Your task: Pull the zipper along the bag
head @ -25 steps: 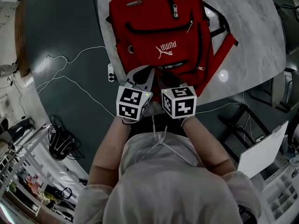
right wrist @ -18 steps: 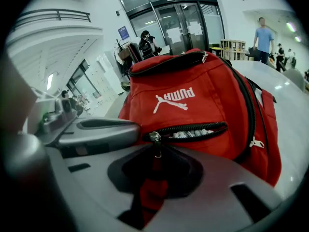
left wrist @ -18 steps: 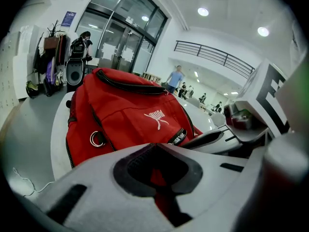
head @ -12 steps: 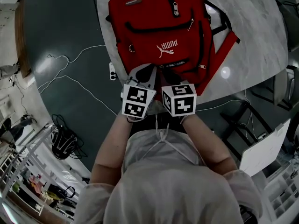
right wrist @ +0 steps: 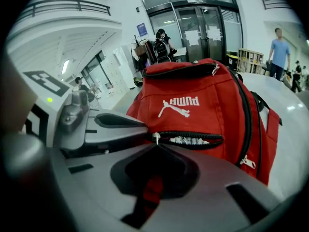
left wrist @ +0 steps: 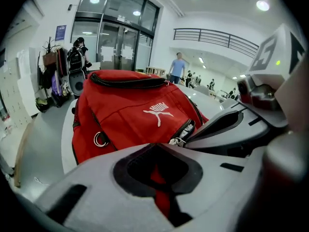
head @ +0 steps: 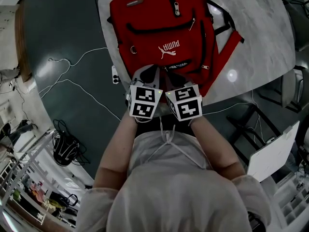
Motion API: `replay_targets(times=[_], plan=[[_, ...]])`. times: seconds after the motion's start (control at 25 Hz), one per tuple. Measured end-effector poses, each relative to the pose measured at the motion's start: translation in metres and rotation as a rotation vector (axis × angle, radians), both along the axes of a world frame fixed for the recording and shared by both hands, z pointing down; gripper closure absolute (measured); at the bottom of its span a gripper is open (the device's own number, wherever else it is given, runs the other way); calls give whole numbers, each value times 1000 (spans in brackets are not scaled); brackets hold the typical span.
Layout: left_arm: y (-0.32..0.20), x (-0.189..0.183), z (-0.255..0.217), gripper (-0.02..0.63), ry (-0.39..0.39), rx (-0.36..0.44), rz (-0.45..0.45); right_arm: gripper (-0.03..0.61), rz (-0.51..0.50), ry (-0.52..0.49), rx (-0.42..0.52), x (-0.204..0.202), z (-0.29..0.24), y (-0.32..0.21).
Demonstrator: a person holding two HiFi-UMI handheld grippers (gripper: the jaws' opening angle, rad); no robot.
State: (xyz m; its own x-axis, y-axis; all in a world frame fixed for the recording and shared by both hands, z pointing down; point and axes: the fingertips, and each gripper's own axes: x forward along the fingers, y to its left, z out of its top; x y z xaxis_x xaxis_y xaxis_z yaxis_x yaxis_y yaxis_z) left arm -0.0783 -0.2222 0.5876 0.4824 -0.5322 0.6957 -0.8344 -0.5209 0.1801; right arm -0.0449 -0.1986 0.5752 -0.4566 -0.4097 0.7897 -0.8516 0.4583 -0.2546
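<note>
A red backpack (head: 159,28) lies on the marble table (head: 256,33), its lower front pocket toward me. That pocket's black zipper (right wrist: 193,140) is partly open and shows silver teeth. Its silver zipper pull (right wrist: 155,138) sits at the left end, right at the tips of my right gripper (right wrist: 157,150). That gripper is shut, with the pull's tab running down between the tips. Just left of the pull, my left gripper (left wrist: 155,151) is shut on the bag's red fabric (left wrist: 159,175). In the head view both grippers, left (head: 147,75) and right (head: 175,76), sit side by side at the bag's near edge.
A white power strip (head: 115,74) lies at the table's left edge, with thin cables (head: 72,81) across the dark floor. The bag's straps (head: 227,47) spill to the right. A chair (head: 289,91) and a white board (head: 270,153) stand to the right.
Both marker cubes have crept a little toward the bag, and the left one has moved right, closer to the right one. The bag has barely shifted.
</note>
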Motion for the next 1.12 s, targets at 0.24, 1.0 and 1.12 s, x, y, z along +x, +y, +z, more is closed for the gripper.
replay_targets(times=[0.24,1.0,1.12], plan=[[-1,1,-1,592,2,6,20,552,-123,53,22,9,-4,1],[-2,0,2,592,-25,-7,-18,552,-168,106,20,65,-5,-12],[-1,-1,2,592,-37,0,-31,552,-161,107,1,80,-3,-13]])
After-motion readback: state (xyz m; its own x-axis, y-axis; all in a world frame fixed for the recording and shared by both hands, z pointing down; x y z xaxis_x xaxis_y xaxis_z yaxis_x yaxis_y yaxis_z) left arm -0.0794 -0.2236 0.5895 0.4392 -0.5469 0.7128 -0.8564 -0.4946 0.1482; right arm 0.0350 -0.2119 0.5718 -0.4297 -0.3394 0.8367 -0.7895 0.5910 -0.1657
